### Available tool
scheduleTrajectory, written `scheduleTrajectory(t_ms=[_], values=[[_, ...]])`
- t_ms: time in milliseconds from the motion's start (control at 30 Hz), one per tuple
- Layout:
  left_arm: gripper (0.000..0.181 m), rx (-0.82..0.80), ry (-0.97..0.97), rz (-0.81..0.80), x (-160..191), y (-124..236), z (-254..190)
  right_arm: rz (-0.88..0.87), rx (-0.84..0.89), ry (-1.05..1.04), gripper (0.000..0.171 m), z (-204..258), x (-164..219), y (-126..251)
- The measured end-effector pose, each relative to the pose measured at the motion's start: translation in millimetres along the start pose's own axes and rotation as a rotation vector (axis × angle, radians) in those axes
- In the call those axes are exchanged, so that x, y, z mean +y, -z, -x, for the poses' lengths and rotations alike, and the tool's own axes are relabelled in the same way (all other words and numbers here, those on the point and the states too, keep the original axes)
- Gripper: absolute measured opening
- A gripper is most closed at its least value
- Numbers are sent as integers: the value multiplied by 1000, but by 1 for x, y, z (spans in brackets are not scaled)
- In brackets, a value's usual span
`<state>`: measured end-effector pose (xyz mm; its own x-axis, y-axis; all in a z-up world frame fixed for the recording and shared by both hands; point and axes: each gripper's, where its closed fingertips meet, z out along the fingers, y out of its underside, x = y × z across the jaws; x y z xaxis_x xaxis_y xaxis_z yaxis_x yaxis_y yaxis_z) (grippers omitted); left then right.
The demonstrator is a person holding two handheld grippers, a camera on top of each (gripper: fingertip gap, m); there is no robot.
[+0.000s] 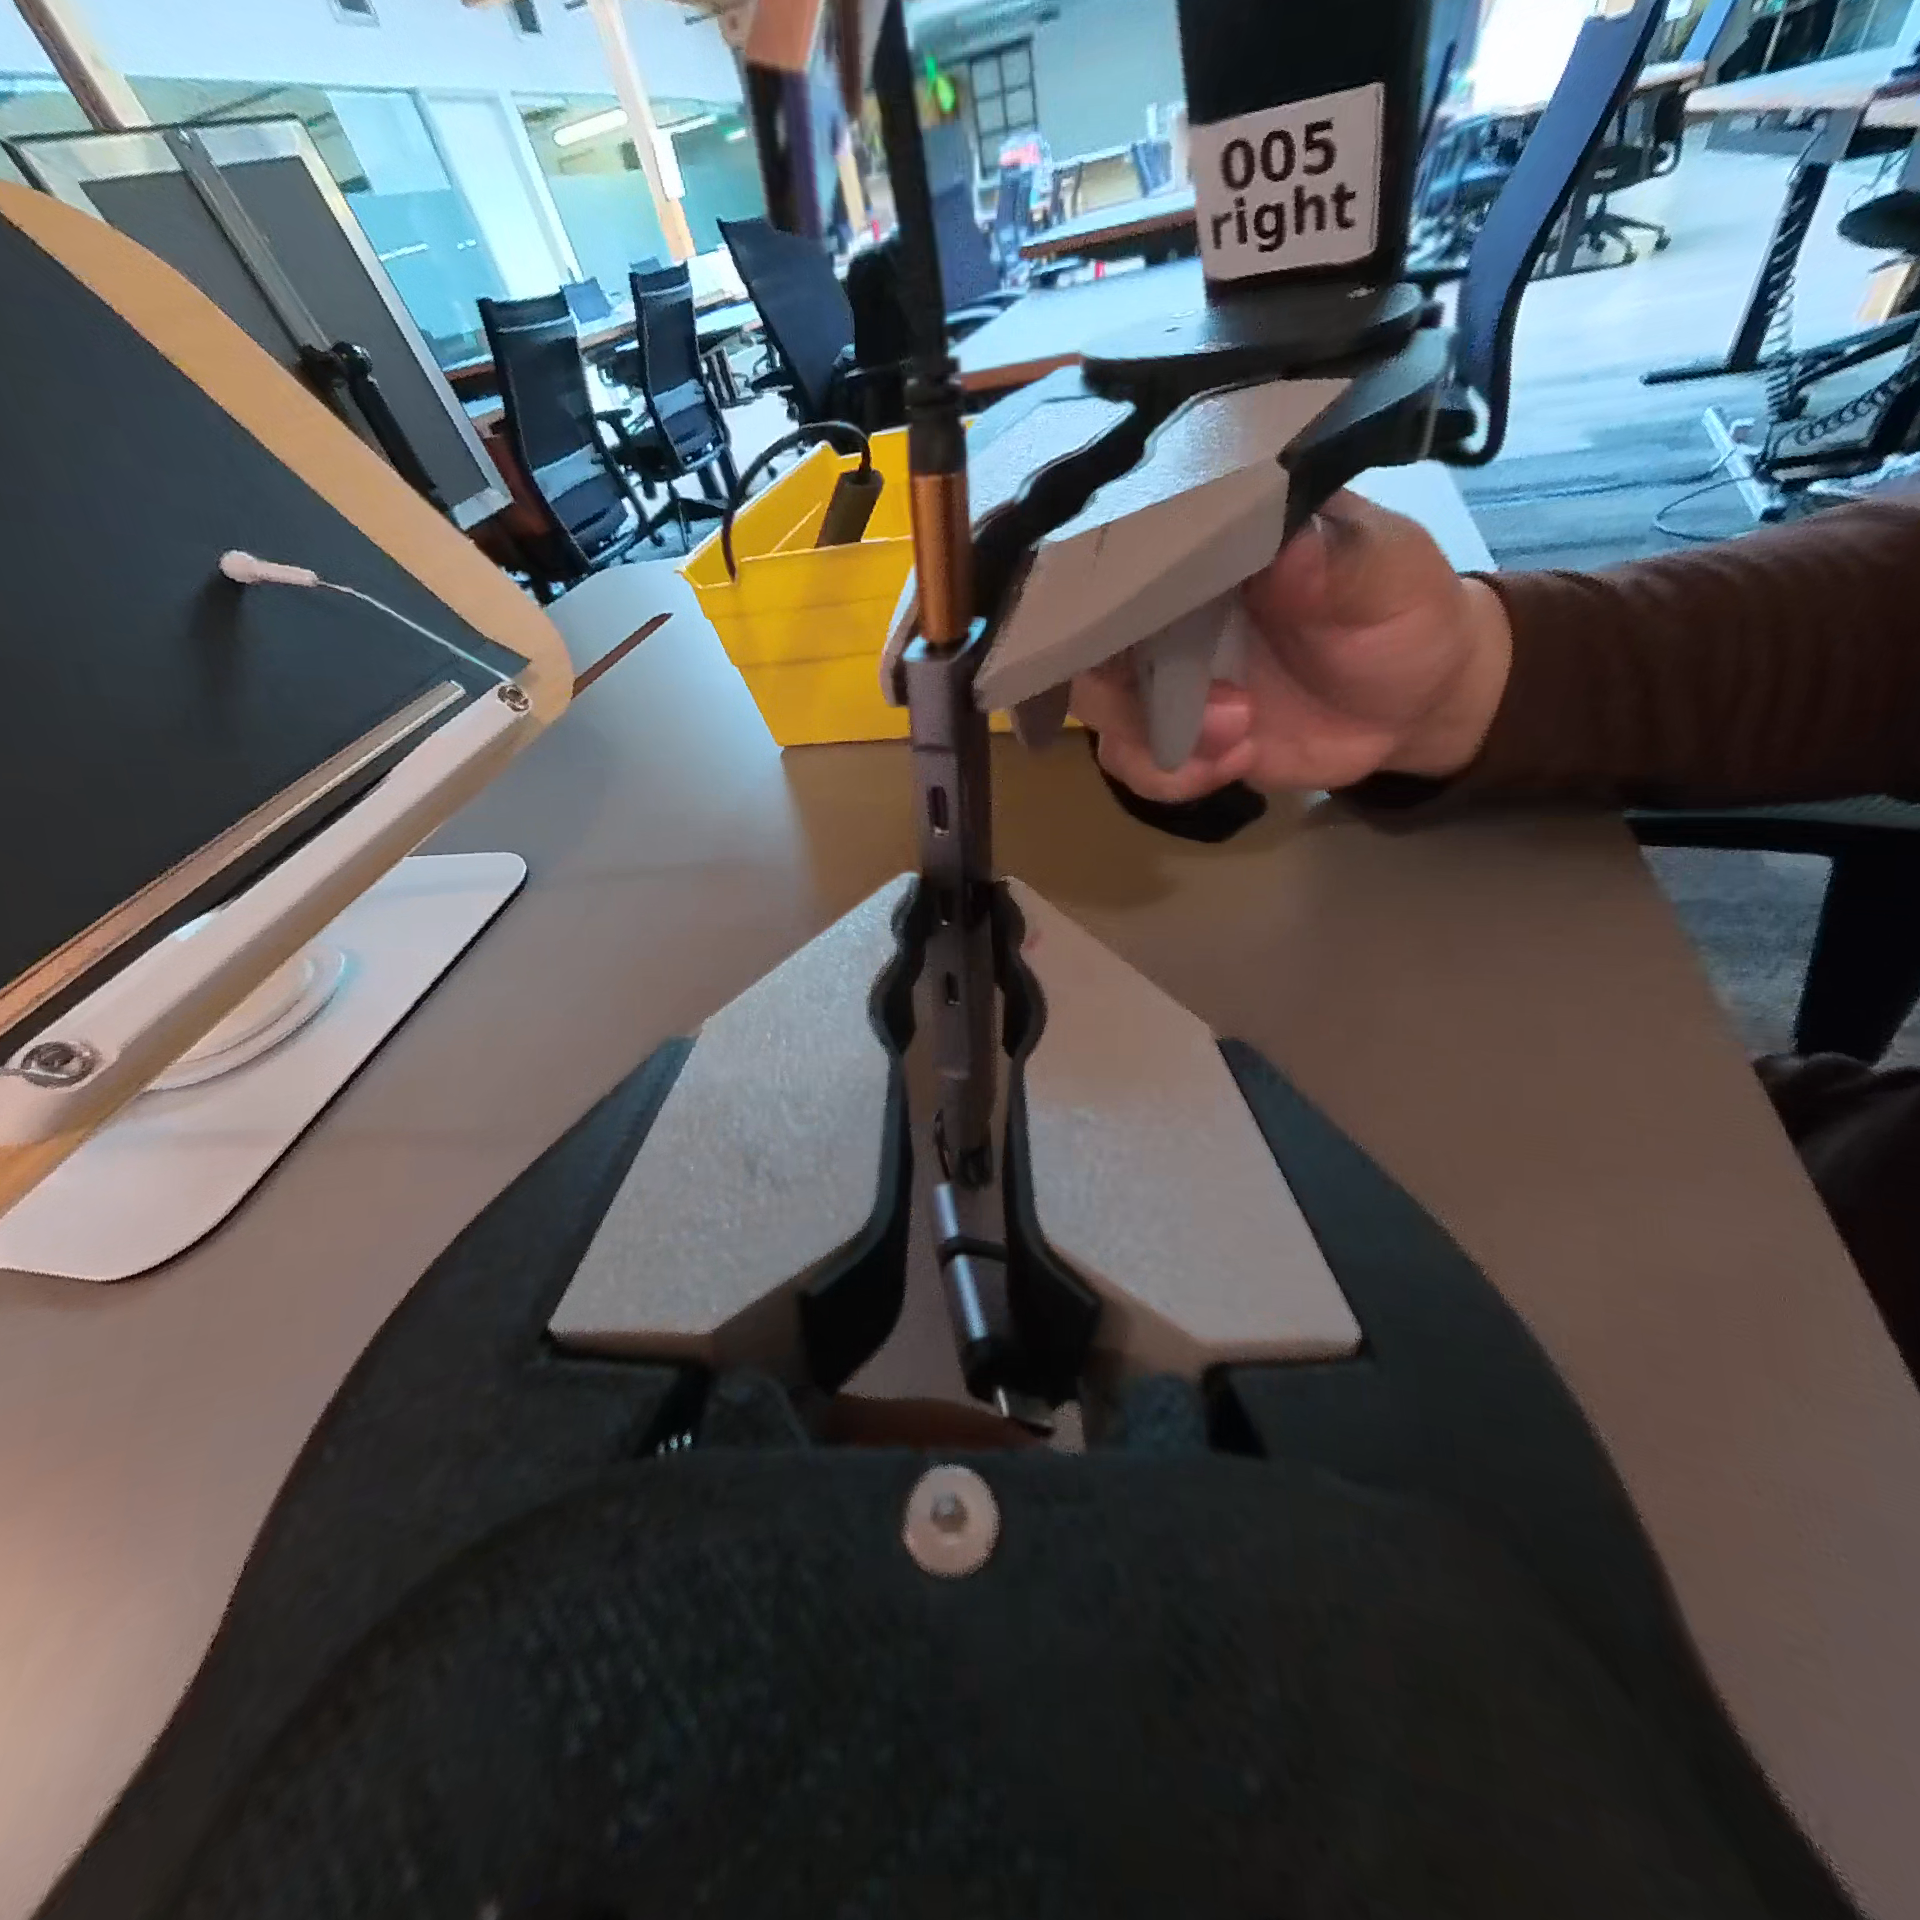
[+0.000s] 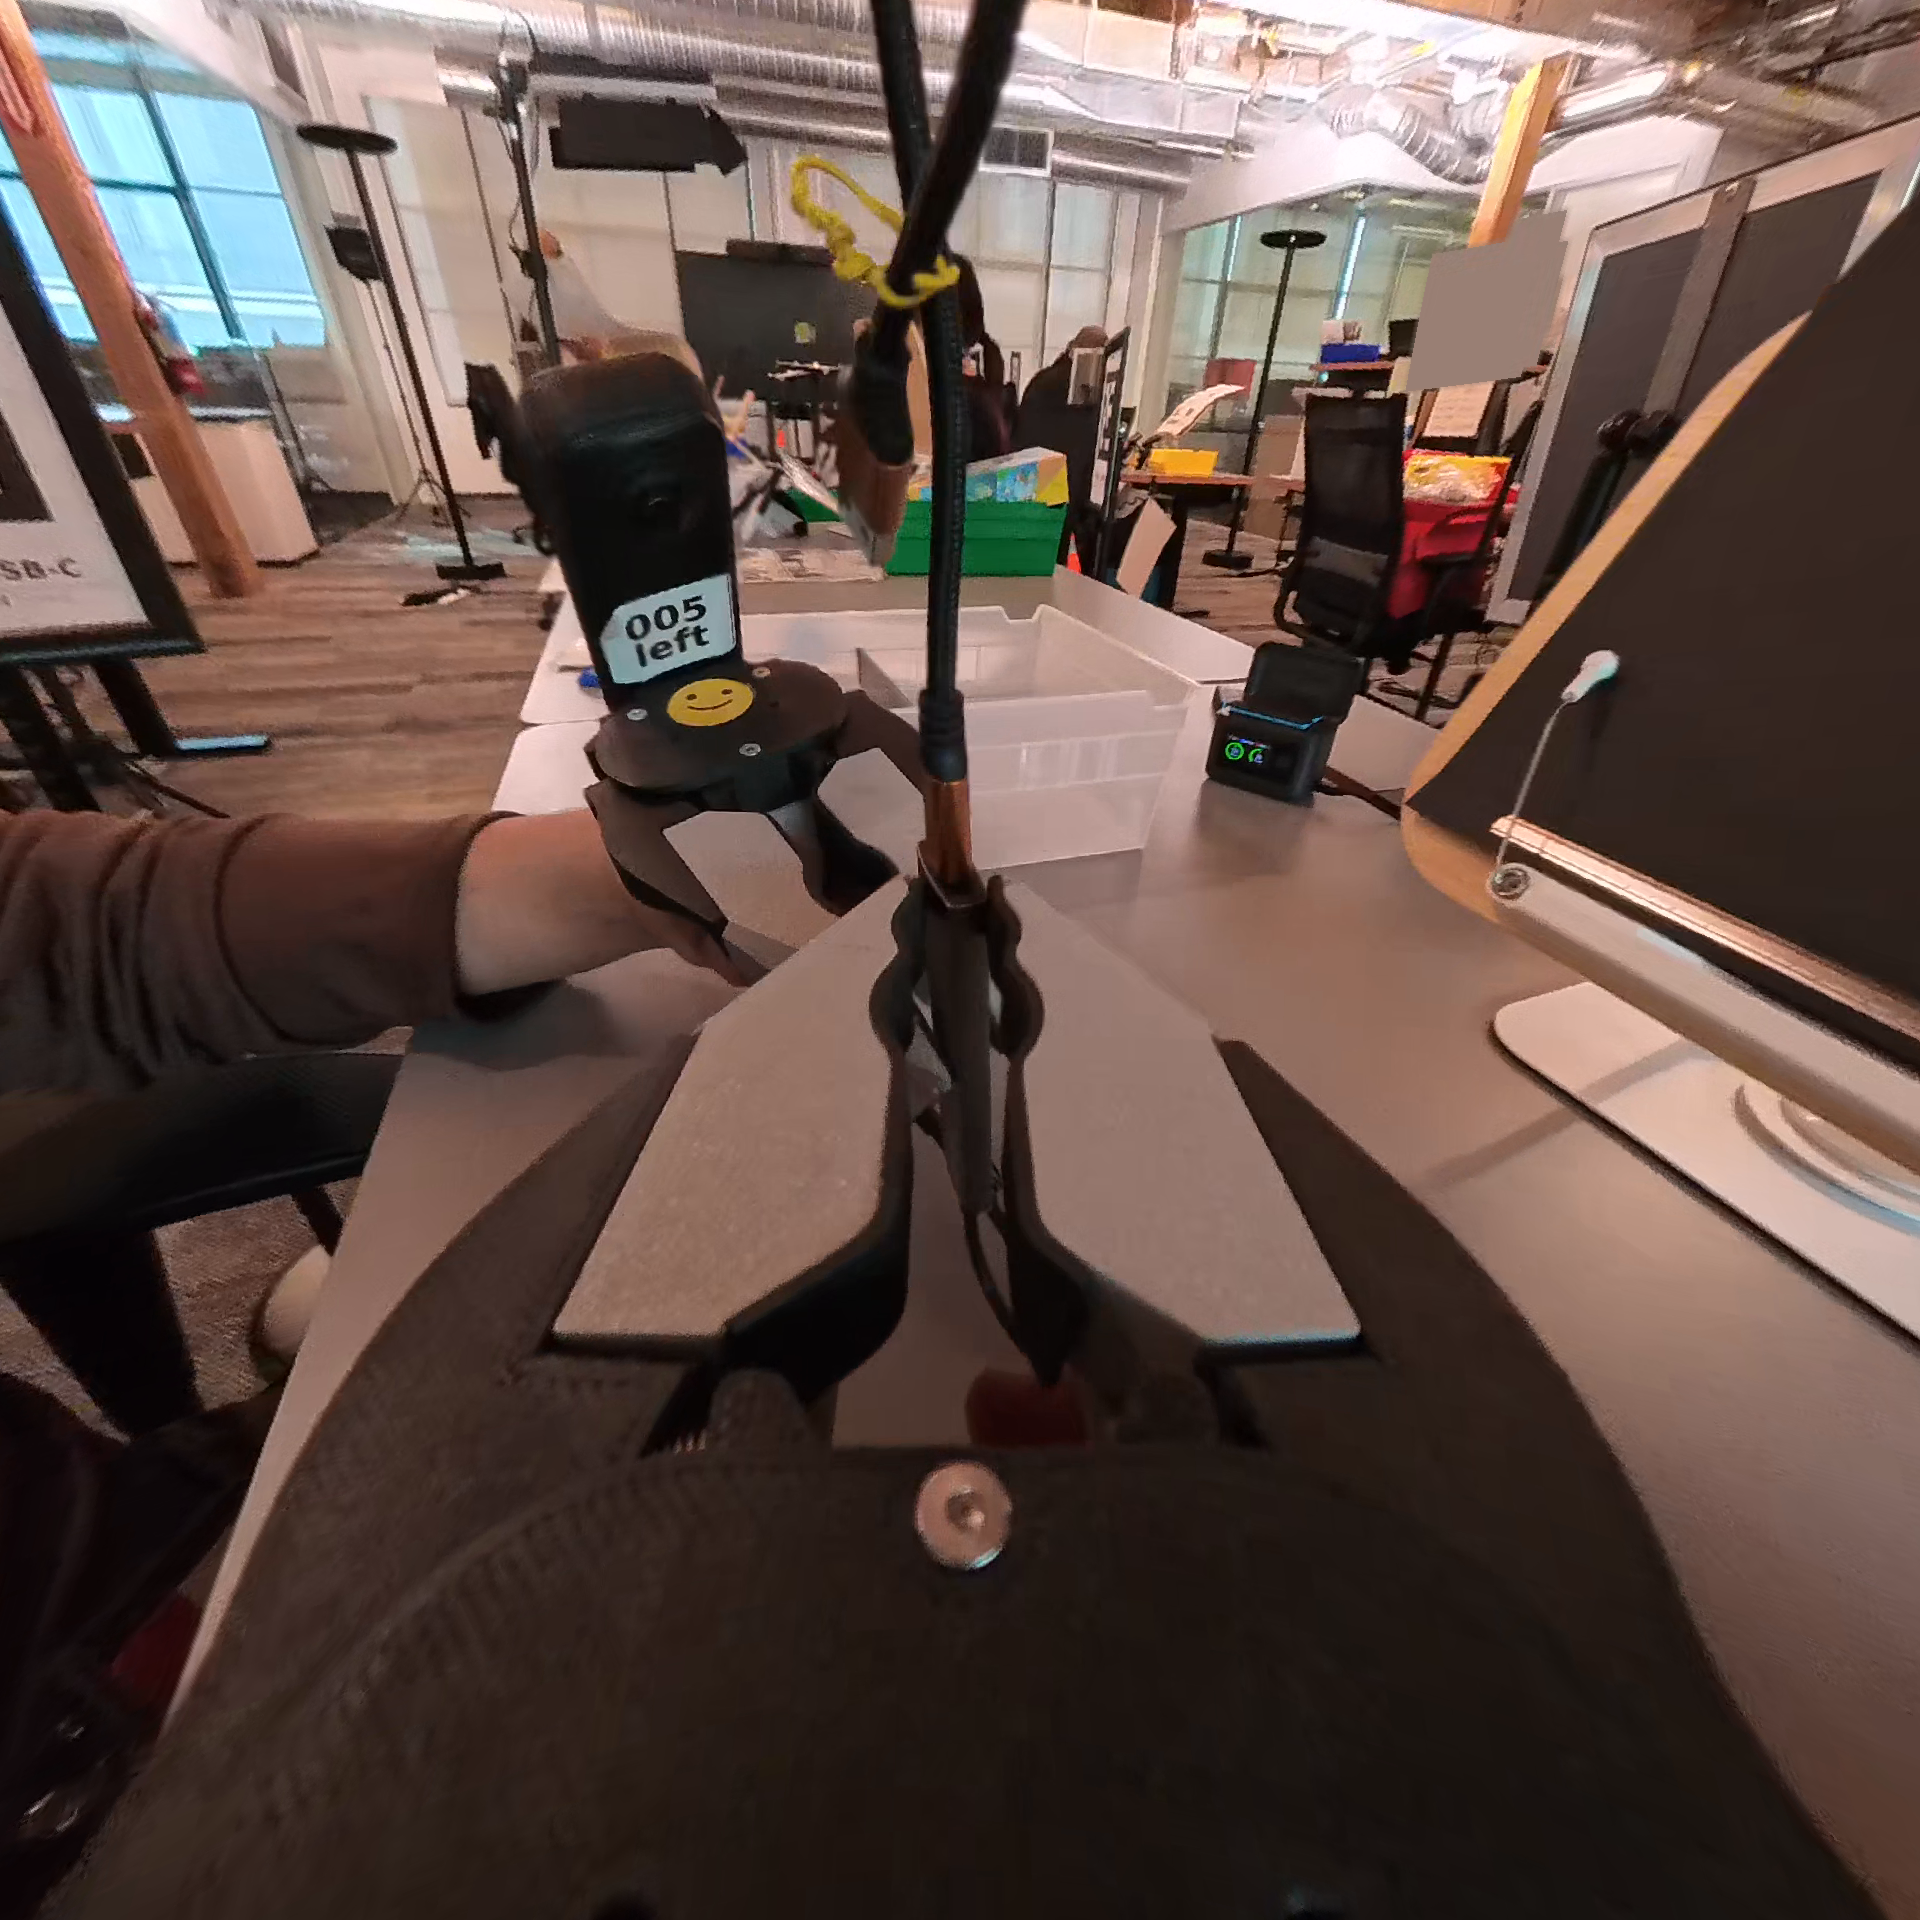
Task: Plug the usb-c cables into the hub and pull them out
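My left gripper [image 1: 951, 904] is shut on a slim grey hub [image 1: 940, 769] and holds it above the table, its short tail cable between the fingers. A copper-coloured usb-c plug [image 1: 940, 561] on a black braided cable [image 1: 914, 208] sits in the hub's far end. My right gripper [image 1: 940, 665], held by a hand, is shut on that far end just below the plug. In the right wrist view my right gripper [image 2: 951, 899] has the plug [image 2: 948, 821] sticking out past its tips. A second copper plug [image 2: 878, 488] hangs free above.
A yellow bin [image 1: 831, 644] with another cable stands behind the hub. A tilted monitor [image 1: 156, 623] on a white base is on one side, also in the right wrist view [image 2: 1714, 623]. A clear plastic tray [image 2: 1060, 727] and a small black device [image 2: 1278, 727] sit farther along the grey table [image 1: 1351, 1039]. My hands' fingertips stand some 4 centimetres from each other.
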<state>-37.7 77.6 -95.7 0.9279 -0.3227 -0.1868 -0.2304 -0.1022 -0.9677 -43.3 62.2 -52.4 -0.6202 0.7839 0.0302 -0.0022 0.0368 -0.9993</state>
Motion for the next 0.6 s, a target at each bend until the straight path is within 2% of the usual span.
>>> scheduleTrajectory(t_ms=[167, 267, 367, 467, 600], values=[[6, 15, -29, 22, 2, -5, -8, 84, -59, -9, 14, 11, 16, -8], [7, 15, -30, 26, 1, -6, -10, 109, -5, 108, 12, 11, 17, -8], [11, 8, -11, -10, -5, -2, -8, 91, 51, 123, 6, 4, 7, -1], [27, -45, 13, -70, -13, 11, 5, 46, 158, 97, 5, -15, -21, 20], [26, -100, 72, -93, -15, 23, 22, -31, 350, 188, 6, -45, -97, 75]])
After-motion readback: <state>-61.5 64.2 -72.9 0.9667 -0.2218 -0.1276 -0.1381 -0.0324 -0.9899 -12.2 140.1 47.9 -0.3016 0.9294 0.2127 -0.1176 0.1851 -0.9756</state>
